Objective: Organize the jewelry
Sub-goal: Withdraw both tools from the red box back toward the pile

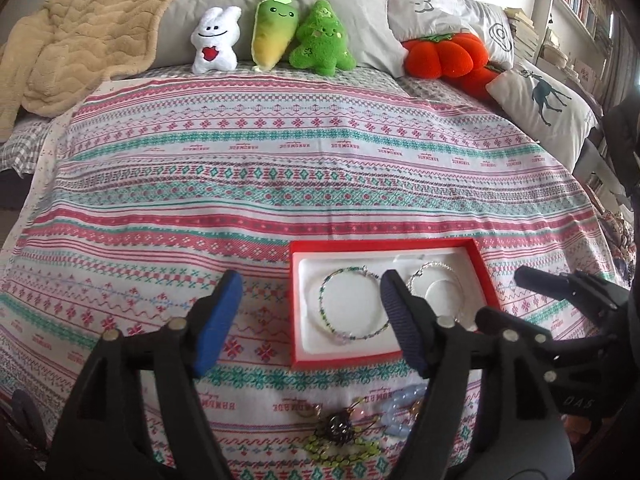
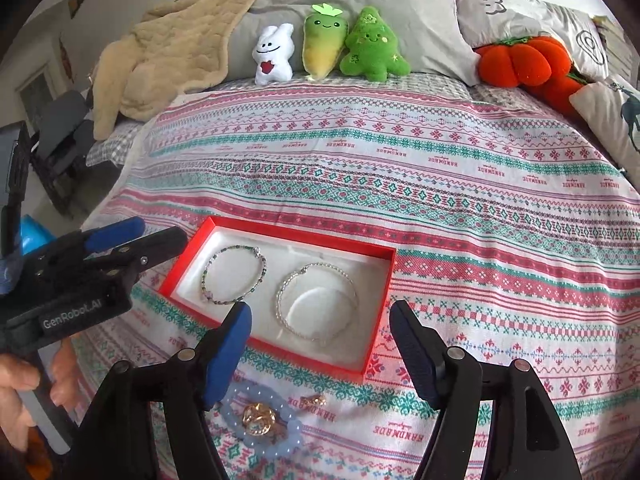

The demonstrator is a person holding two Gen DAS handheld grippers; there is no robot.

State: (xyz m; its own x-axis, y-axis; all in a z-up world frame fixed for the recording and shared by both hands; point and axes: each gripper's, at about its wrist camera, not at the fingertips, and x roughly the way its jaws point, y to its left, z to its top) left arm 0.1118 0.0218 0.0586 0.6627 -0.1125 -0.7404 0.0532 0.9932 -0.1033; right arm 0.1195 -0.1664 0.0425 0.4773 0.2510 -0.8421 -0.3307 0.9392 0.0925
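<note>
From the left wrist, the left gripper (image 1: 310,320) stands wide and empty just short of the red box (image 1: 482,268), where two bracelets already lie; loose beads (image 1: 340,436) wait beneath it, seemingly next. From the right wrist, the right gripper (image 2: 320,352) also gapes empty, the blue bracelet (image 2: 260,420) just under its left finger.

Left wrist view: sits low and close over the striped patterned bedspread (image 1: 280,168), looking forward and down past its own blue-padded fingers (image 1: 218,320) toward the pillows. Red shallow box with white lining (image 1: 486,276) lies right of centre.

Right wrist view: same heading, set further right; box (image 2: 382,320) centre-left. Shared: box, bedspread (image 2: 480,200), row of plush toys (image 2: 336,46), each other's gripper.
</note>
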